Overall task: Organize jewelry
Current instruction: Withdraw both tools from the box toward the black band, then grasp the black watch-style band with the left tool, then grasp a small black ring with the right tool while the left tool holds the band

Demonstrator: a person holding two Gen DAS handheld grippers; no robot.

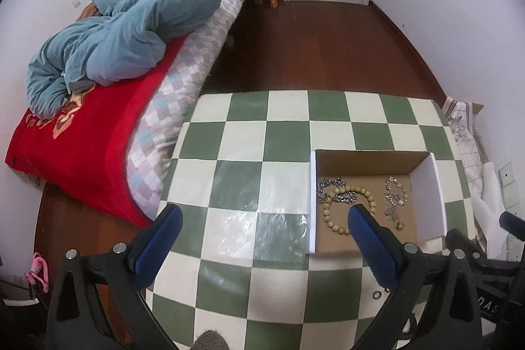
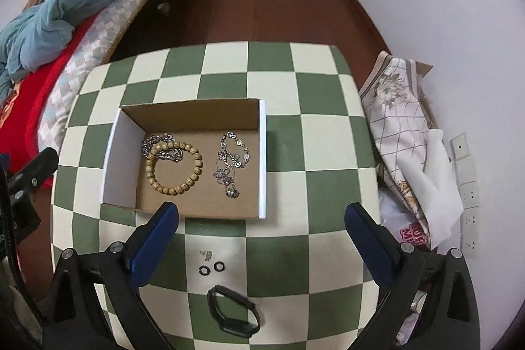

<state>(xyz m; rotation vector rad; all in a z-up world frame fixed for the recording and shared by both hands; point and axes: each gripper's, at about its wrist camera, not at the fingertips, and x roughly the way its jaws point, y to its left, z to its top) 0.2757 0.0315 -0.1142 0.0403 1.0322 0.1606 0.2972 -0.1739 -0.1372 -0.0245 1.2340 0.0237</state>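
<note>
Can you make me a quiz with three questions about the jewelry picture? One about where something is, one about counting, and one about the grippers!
1. Where does the wooden bead bracelet lie?
A. inside the cardboard box
B. on the bed
C. on the floor

2. How many small black rings lie on the checkered table in front of the box?
A. none
B. two
C. five

3. How does the right gripper stand?
A. shut on the bracelet
B. shut on a ring
C. open, holding nothing

Answers:
1. A, the beads rest on the box floor, partly over a silver chain.
2. B, two rings sit side by side near the black band.
3. C, its blue fingers stand wide apart with only table between them.
</note>
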